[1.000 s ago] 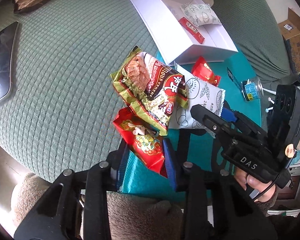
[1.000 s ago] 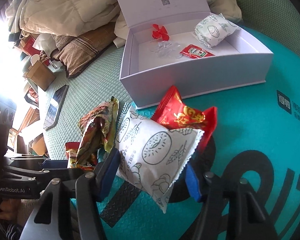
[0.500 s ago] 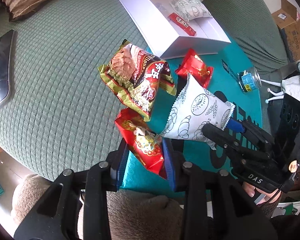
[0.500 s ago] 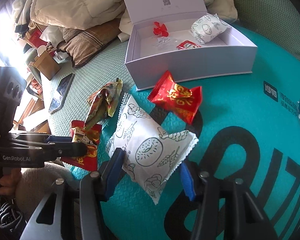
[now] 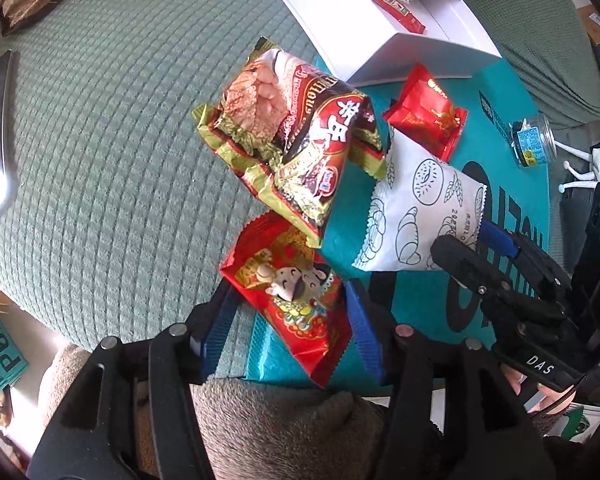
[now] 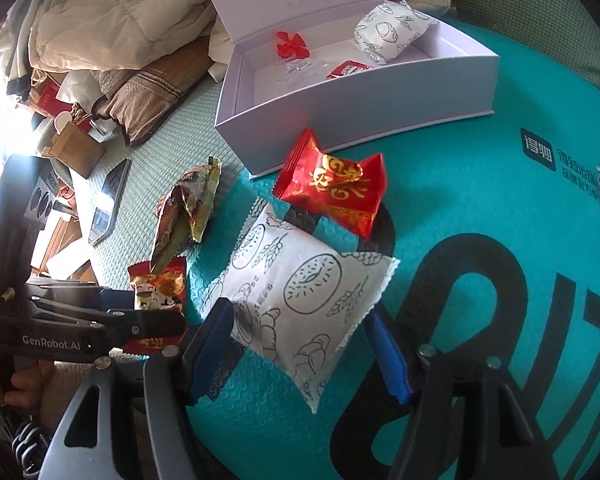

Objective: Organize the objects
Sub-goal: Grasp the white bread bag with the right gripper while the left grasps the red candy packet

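My left gripper point(image 5: 290, 332) points down over a red packet with a cartoon figure point(image 5: 292, 292). Its jaws are opening, and the blue pads stand off the packet on both sides. A green and brown snack bag point(image 5: 296, 136) overlaps the red packet's far end. My right gripper point(image 6: 300, 356) straddles a white packet printed with bread drawings point(image 6: 300, 292) that lies on the teal mat point(image 6: 480, 184). Those jaws are opening too, with a gap at the right pad. A red packet with gold letters point(image 6: 336, 188) lies just beyond, in front of the open white box point(image 6: 360, 108).
The box holds another white packet point(image 6: 388, 32), a red sachet point(image 6: 348, 69) and a red flower shape point(image 6: 290, 45). A phone point(image 6: 108, 200) lies on the green cover to the left. Piled clothes point(image 6: 100, 20) are behind it. A small jar point(image 5: 532, 140) stands on the mat's far right.
Both pairs of jaws have spread apart. The red cartoon packet and the white packet, gripped before, now lie loose between the pads, and the white packet has dropped flat onto the mat.
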The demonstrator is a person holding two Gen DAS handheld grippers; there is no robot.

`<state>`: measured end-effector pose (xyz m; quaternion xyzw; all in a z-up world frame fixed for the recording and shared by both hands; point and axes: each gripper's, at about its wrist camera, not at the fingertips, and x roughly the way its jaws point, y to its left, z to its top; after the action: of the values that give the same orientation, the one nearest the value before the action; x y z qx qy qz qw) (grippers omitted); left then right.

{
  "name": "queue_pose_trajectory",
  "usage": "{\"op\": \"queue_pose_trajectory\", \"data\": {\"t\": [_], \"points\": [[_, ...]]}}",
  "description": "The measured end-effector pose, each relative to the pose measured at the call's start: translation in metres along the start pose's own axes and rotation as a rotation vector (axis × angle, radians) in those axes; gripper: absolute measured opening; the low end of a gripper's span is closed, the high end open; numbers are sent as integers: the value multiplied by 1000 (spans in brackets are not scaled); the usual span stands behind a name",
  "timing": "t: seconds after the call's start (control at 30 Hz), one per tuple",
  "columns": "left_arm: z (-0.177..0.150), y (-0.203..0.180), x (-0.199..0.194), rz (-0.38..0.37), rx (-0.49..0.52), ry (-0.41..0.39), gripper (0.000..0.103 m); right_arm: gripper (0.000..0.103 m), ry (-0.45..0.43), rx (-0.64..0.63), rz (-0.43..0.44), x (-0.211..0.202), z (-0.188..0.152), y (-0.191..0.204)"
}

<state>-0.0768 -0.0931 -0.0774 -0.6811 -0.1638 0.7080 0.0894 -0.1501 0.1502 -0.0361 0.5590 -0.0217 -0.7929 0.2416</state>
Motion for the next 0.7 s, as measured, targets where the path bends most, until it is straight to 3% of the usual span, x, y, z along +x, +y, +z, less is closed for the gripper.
{"op": "queue_pose_trajectory", "data": {"t": [0.1,0.2,0.33,0.5,0.7], "points": [[0,-1,0,-7,38,22,64,78,0,-3,-7,8,5,3],[-3,-1,-3,3,56,22,64,80,14,-1,-7,18,7,5],[-7,11,-10,-40,24,4,63,82,-13,-1,-5,20,6,6],[-14,17,-19,-9,21,-20,43,82,-31,-15,-12,19,3,8],[-14,-6,-7,-33,30,-26,37,82,-40,-29,-10,19,1,9]]}}
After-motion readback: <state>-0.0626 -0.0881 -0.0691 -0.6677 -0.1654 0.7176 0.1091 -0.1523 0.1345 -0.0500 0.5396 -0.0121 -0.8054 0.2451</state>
